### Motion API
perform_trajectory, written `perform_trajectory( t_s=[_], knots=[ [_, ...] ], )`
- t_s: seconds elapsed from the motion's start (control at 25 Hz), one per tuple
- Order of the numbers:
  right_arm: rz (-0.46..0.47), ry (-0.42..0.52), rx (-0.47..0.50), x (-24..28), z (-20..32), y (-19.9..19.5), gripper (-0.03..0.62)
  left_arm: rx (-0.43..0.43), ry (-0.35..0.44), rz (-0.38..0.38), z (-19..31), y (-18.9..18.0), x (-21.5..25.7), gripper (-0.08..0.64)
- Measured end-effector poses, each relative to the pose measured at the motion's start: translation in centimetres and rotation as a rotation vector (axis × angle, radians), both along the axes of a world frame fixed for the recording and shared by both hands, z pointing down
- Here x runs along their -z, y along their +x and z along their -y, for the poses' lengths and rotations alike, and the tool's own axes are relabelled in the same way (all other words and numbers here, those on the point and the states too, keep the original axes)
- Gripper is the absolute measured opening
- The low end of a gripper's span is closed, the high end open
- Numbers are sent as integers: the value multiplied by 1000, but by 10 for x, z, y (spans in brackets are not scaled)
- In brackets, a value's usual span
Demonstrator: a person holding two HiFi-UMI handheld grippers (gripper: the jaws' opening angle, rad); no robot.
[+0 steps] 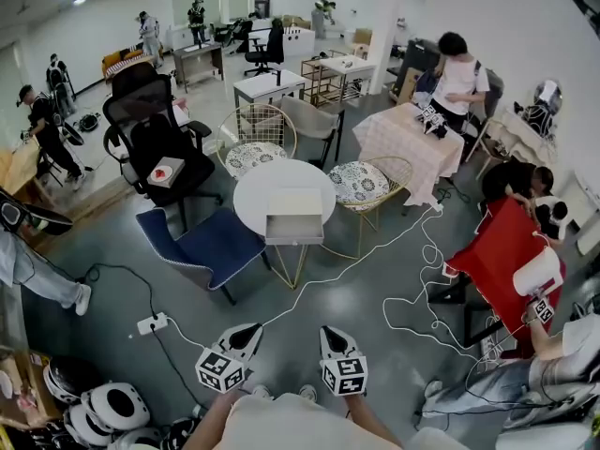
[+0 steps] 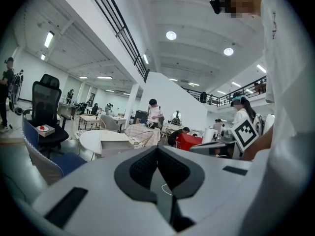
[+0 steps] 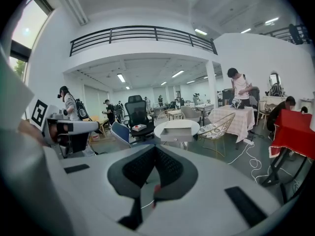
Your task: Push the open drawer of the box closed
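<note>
A white box (image 1: 294, 204) sits at the near edge of a round white table (image 1: 258, 190), its drawer (image 1: 293, 228) pulled open toward me. The left gripper view shows the box (image 2: 115, 144) at centre left, and the right gripper view shows the box (image 3: 177, 131) straight ahead. Both are far off. My left gripper (image 1: 251, 330) and right gripper (image 1: 328, 332) are held side by side close to my body, well short of the table. In the left gripper view the left gripper (image 2: 157, 149) has its jaws together with nothing between them. The right gripper (image 3: 155, 149) stands the same way.
A blue chair (image 1: 211, 245) stands left of the table, a black office chair (image 1: 150, 134) behind it, and wire chairs (image 1: 361, 182) to the right and back. White cable (image 1: 375, 279) and a power strip (image 1: 152, 323) lie on the floor between me and the table. A red-covered table (image 1: 497, 251) and people are at right.
</note>
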State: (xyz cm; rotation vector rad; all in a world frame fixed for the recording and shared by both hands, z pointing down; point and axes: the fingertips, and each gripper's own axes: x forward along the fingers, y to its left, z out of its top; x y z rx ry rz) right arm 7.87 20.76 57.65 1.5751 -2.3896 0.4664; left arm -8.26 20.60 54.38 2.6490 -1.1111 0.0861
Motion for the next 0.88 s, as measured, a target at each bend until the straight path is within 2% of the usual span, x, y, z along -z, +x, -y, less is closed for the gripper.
perform_trajectory(
  t_s=[0.88],
  knots=[
    [-13, -42, 72, -24, -20, 68, 15, 79, -22, -10, -17, 62, -13, 12]
  ],
)
